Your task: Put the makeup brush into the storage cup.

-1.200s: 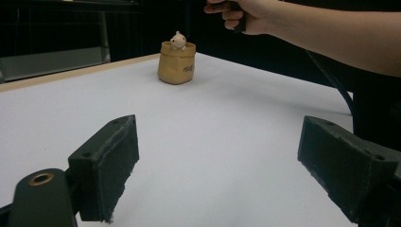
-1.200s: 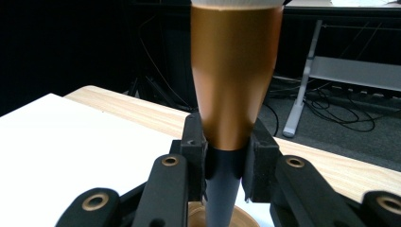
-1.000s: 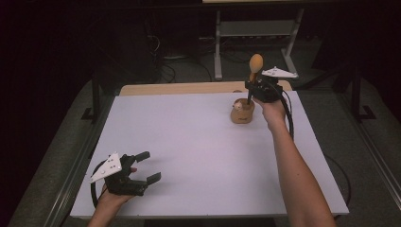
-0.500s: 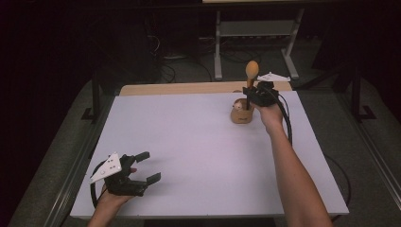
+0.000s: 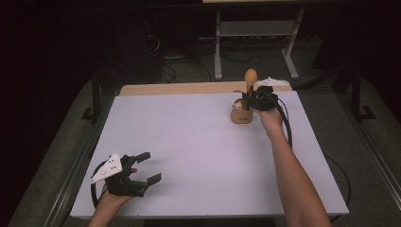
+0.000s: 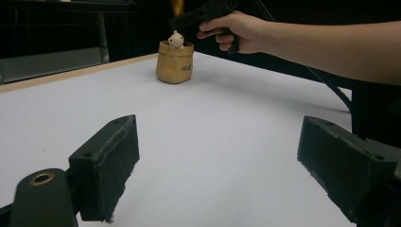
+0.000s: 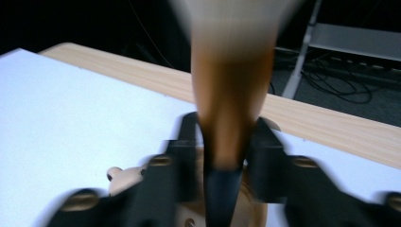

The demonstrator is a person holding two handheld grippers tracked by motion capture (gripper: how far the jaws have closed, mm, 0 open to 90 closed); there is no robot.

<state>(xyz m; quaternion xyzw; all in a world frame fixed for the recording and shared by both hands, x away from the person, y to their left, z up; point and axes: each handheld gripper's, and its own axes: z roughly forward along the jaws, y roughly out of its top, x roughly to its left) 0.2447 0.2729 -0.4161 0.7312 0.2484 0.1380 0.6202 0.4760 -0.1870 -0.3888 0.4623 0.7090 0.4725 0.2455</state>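
A small tan pot (image 5: 241, 115) stands at the far right of the white table (image 5: 198, 156), with a little pale figure (image 6: 176, 39) poking out of its top. A wooden spoon (image 5: 250, 77) stands upright over the pot, bowl end up. My right gripper (image 5: 251, 98) is shut on the wooden spoon's handle (image 7: 230, 132), just above the pot. My left gripper (image 5: 147, 166) rests open at the near left corner, nothing between its pads (image 6: 113, 156).
A bare wooden strip (image 5: 189, 88) runs along the table's far edge. Behind it stand a metal rack (image 5: 257, 33) and floor cables (image 5: 175, 71). The person's right forearm (image 5: 293, 175) stretches across the table's right side.
My right gripper has shifted slightly left with the spoon and lowered it toward the pot. The left gripper has stayed put.
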